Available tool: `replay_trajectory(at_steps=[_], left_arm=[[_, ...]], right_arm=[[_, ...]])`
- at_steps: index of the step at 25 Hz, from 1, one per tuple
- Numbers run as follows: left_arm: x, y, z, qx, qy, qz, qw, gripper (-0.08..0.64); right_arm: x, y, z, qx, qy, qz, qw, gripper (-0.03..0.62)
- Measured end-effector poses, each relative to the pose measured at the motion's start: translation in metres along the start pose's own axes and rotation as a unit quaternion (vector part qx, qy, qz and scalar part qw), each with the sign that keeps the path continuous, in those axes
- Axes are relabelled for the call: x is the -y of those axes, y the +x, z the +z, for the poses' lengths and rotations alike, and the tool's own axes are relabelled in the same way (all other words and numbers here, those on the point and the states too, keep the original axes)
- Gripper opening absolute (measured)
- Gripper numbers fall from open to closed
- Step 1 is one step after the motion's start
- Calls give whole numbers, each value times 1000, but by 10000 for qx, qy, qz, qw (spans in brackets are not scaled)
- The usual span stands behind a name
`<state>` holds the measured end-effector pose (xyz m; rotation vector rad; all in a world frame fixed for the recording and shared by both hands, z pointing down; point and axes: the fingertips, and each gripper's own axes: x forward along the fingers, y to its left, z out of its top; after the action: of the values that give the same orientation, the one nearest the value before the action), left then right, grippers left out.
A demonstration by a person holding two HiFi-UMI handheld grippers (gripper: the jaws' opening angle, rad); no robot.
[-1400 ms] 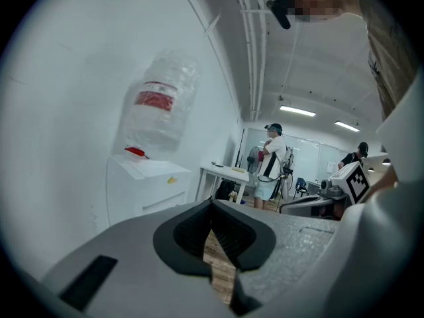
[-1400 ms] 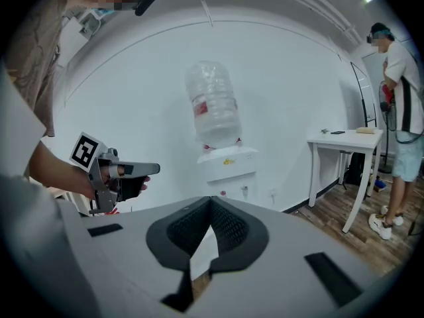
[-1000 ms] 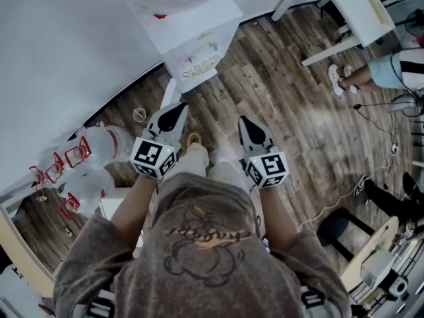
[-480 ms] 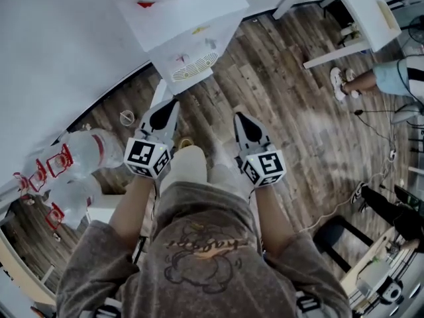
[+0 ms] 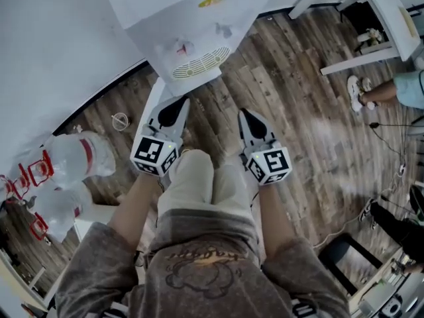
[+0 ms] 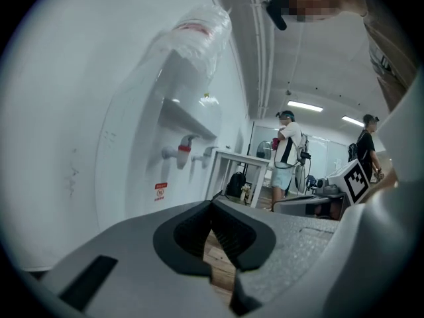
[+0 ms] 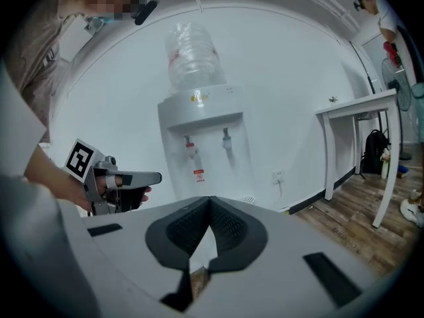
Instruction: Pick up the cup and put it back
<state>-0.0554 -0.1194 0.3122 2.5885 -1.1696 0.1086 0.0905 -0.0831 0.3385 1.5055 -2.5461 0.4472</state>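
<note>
My left gripper (image 5: 177,106) and right gripper (image 5: 246,118) are both fully closed on nothing, side by side above the wooden floor (image 5: 298,111) before the water dispenser (image 5: 199,58). What looks like the cup (image 5: 119,120), small and clear, stands on the floor by the wall, left of my left gripper.

water dispenser (image 5: 192,38) nearer, bottles (image 5: 73,167) shifted left

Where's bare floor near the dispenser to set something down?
Open wood floor lies between the water dispenser, the white table and the right gripper. Crowded: water bottles by the wall on the left; a bystander's feet and cables at far right.
</note>
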Motion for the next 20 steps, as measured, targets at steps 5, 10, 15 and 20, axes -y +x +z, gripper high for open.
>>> replay_trajectory(at_steps=[5, 10, 15, 20], left_arm=[[-29, 26, -54, 108, 11, 94, 9999, 3], [-48, 50, -118, 120, 19, 125, 9998, 3], [-67, 68, -177, 133, -2, 218, 9997, 3], [-83, 82, -218, 150, -60, 235, 9996, 3]], right_arm=[[20, 29, -56, 48, -96, 139, 9998, 1], [40, 51, -118, 59, -243, 228, 9994, 0], [67, 72, -163, 121, -494, 234, 9984, 2], [81, 94, -192, 227, -600, 327, 9974, 2]])
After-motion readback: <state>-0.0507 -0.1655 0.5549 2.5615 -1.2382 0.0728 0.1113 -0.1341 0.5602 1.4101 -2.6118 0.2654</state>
